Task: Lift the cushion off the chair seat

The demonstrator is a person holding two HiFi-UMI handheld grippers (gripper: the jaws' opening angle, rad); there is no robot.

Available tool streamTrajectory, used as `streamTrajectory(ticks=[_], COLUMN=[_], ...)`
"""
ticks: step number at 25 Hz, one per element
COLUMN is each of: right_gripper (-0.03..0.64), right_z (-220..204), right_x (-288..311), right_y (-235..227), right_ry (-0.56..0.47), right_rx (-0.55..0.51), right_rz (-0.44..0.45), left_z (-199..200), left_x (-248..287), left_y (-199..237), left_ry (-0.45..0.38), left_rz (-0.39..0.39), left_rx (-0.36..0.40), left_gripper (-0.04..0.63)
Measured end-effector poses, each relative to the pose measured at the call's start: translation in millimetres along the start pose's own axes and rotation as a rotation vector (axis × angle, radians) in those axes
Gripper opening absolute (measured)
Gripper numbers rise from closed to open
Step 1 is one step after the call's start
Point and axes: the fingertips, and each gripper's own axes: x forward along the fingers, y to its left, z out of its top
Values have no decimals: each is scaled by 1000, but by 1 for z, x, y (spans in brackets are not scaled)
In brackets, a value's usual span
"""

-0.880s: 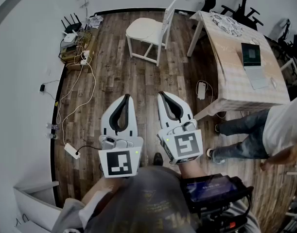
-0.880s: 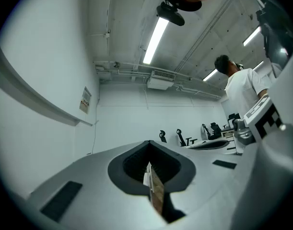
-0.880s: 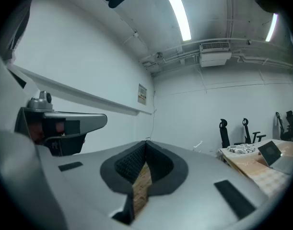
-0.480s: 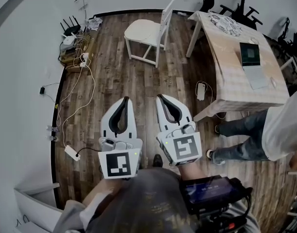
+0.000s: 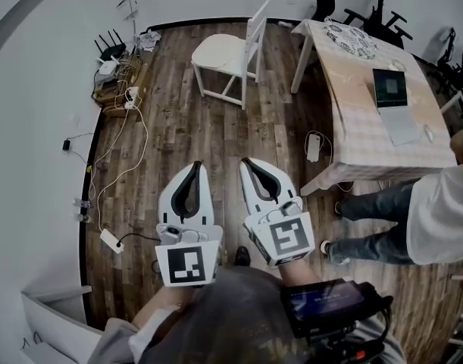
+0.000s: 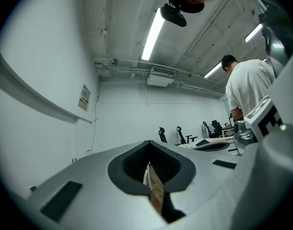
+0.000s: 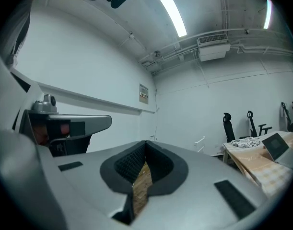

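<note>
The cushion [image 5: 218,49] lies flat on the seat of the white chair [image 5: 253,30], whose back stands on the cushion's right. It is well apart from both tools, straight ahead across the wooden floor [image 5: 193,127], with neither clearly nearer. The left tool [image 5: 198,164] and right tool [image 5: 244,161] are held level side by side and point toward it. Both have their jaws closed on nothing.
</note>
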Motion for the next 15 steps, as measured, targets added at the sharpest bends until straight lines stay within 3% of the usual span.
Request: streamTrajectory(ticks=[4,8,15], right_gripper=[8,8,8], right_z=[-7,-16,-31], right_x=[4,18,76], right_y=[-15,-17,-34], right_ry=[47,31,57], right_rx=[28,34,37], right_rz=[-25,4,-1], left_z=[-8,-15,-36], left_x=[8,22,73], left_y=[-3,5,37], left_ry=[31,43,63], left_rz=[2,9,6], left_rx=[2,4,-9], left_gripper=[6,6,6])
